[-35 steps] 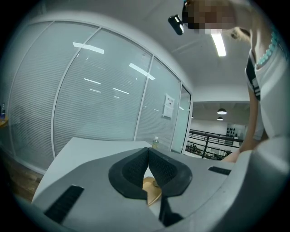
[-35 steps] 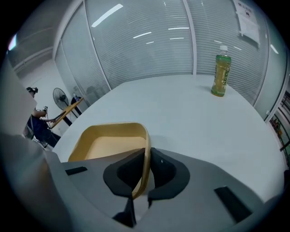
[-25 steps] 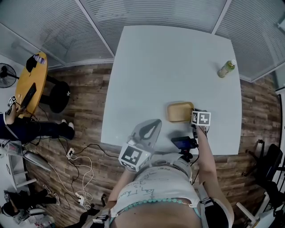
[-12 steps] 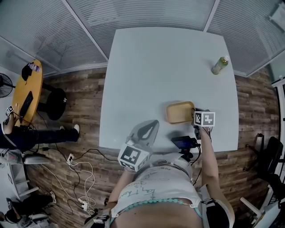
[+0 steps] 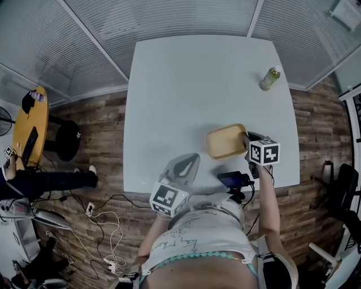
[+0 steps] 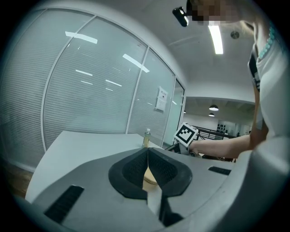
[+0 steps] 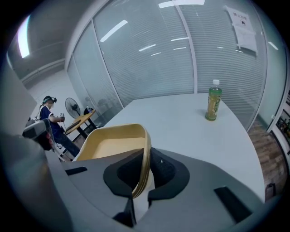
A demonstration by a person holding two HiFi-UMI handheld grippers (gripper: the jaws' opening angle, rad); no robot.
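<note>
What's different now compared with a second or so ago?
The right gripper, clamped on the rim of the tan tray throughout, has raised it up off the white table. The left gripper stays shut and empty near the table's edge, and the green bottle has not moved.

Setting: office meeting area. Indicators: full-height glass partition walls point(image 5: 186, 17) with blinds across the upper frame, a white table point(image 5: 192, 84) on wood-plank floor point(image 5: 101, 130), an office chair point(image 5: 344, 192) at the right edge, and a paper notice point(image 7: 247, 22) on the glass.
</note>
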